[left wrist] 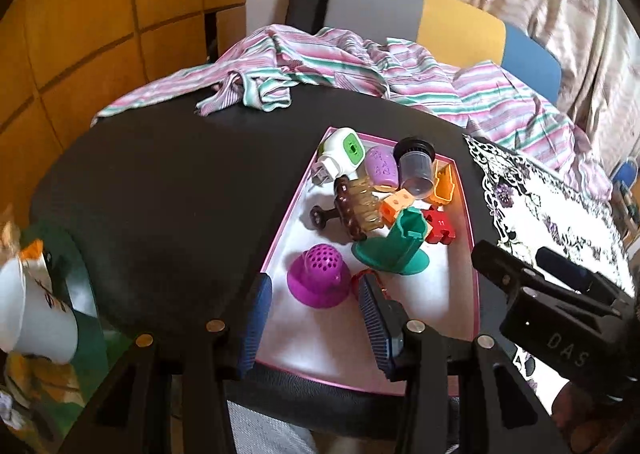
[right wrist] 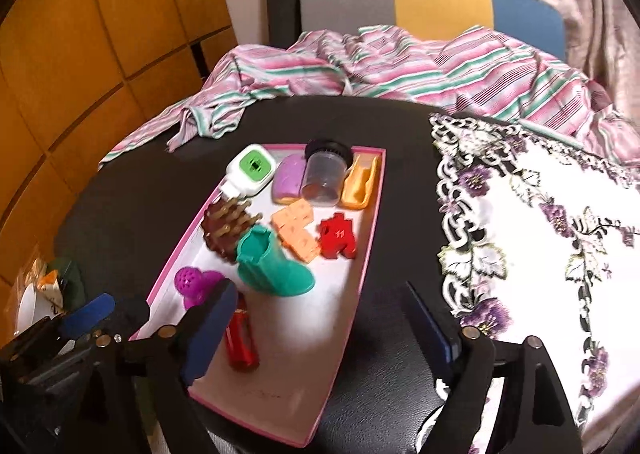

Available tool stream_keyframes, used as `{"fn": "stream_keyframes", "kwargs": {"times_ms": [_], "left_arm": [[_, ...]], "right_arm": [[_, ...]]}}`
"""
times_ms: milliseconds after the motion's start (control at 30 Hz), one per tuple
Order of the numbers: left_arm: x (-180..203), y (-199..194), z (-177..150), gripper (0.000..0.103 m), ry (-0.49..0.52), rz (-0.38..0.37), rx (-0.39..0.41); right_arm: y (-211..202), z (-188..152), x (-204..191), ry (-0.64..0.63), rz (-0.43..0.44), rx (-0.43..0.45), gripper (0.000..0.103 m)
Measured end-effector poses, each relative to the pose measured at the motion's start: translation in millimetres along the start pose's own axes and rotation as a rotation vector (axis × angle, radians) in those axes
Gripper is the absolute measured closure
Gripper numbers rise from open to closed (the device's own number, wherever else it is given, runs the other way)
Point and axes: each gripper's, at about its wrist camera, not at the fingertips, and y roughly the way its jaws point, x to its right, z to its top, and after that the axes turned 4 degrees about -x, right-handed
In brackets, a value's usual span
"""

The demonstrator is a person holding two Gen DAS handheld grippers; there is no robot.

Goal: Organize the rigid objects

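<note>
Trinkets fill a shallow pink-rimmed white tray [right wrist: 362, 254] on a round black table [left wrist: 160, 194]: a teal plastic boot-shaped holder [right wrist: 272, 266] near the tray's middle, a red translucent lighter [right wrist: 241, 346] toward its near end, a perforated magenta plastic dome [left wrist: 318, 276] at its near left corner, a red jigsaw-shaped block [right wrist: 338, 240] just right of the boot, and a clear jar with a black ribbed lid [right wrist: 324, 174] at the far end. All look light, stiff and smooth, so probably slippery; the lighter seems best pinched across its narrow flat sides, the jar across its body. The right gripper [right wrist: 320, 334] hangs above the tray's near end, angled steeply down, jaws spread wide and empty, one blue pad [right wrist: 210, 330] just left of the lighter. The left gripper [left wrist: 314, 328] tilts down over the near left corner, jaws half apart, nothing pressed between them, the dome beyond its pads.
</note>
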Motion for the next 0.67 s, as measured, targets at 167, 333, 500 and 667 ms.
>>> {"fn": "stream_keyframes", "kwargs": {"times_ms": [167, 333, 500, 667], "left_arm": [[10, 0, 3, 0.057, 0.025, 0.007, 0.001], [14, 3, 3, 0.057, 0.016, -0.013, -0.015], [15, 4, 3, 0.057, 0.004, -0.015, -0.007], [16, 4, 4, 0.057, 0.001, -0.009, -0.003]], "right_arm": [[-1, 1, 6, 0.021, -0.048, 0.015, 0.01], [-2, 0, 11, 0.037, -0.047, 0.021, 0.01], [0, 0, 17, 0.059, -0.042, 0.013, 0.01], [1, -1, 24, 0.084, -0.037, 0.005, 0.01]]}}
